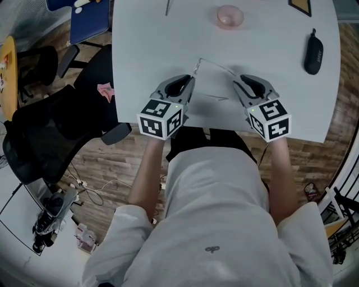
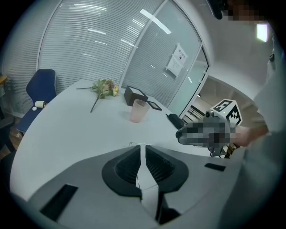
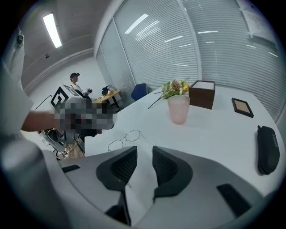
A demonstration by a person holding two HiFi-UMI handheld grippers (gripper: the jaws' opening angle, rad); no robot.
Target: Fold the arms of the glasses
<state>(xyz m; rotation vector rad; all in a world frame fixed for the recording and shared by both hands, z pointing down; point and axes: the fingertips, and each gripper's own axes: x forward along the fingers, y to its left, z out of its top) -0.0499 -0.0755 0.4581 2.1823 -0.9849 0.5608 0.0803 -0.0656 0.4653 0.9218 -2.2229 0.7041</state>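
Lying on the white tabletop (image 1: 146, 45) close to its near edge, about midway along it, the thin wire glasses (image 1: 217, 67) sit between the two grippers with their arms unfolded. The left gripper (image 1: 192, 78) points down at their left end; in the left gripper view its jaws stand close together with only a narrow slit between them, the tabletop shows through it, and a bit of the wire frame (image 2: 136, 144) lies just off the tips, not pinched. The right gripper (image 1: 236, 81) points down at the other end with its jaws clearly apart; in the right gripper view the lenses (image 3: 125, 138) lie ahead and to the left, and one thin arm runs back into the gap between the jaws without either pad pressing on it. A pink cup (image 1: 230, 15) stands near the far edge, with flowers (image 3: 174, 87) and a brown box (image 3: 202, 94) behind it, and a black case (image 1: 313, 53) lies toward the right edge
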